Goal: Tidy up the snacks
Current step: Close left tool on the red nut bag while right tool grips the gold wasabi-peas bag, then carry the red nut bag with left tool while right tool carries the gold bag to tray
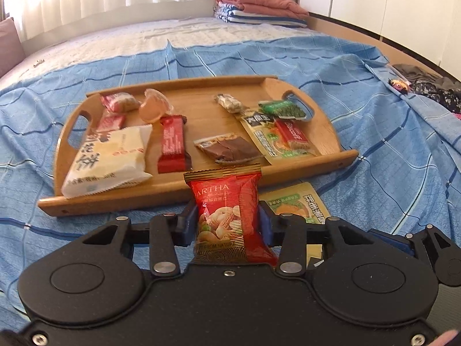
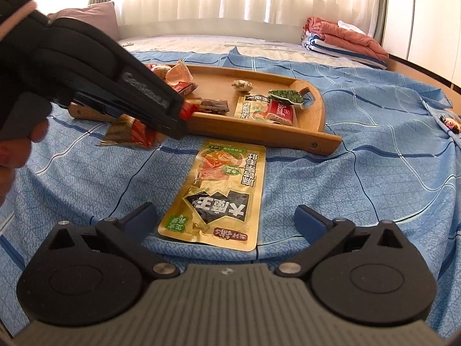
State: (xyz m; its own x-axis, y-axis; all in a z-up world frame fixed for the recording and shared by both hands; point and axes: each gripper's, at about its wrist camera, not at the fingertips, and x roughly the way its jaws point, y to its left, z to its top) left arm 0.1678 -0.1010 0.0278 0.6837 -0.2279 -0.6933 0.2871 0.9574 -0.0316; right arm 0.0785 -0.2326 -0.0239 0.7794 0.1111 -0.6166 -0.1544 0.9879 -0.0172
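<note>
Red nut packet [image 1: 230, 216]: clamped upright in left tongs [image 1: 229, 225], just short of wooden tray [image 1: 343, 155] straight ahead; yellow pouch [image 2: 219, 193] lengthwise on bed before gaping, empty right tongs [image 2: 227, 222].

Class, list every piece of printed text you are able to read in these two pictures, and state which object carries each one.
"ARTHA" and "FROM NATURE": red nut packet held in the left tool.
"Biscoff": red biscuit wrapper on the wooden tray.
"Gen": side of the left tool's black body; the rest blurs.
Large Chinese characters: yellow pouch on the bedsheet, before the open right tool.
White packet: Chinese print, blurred.
</note>
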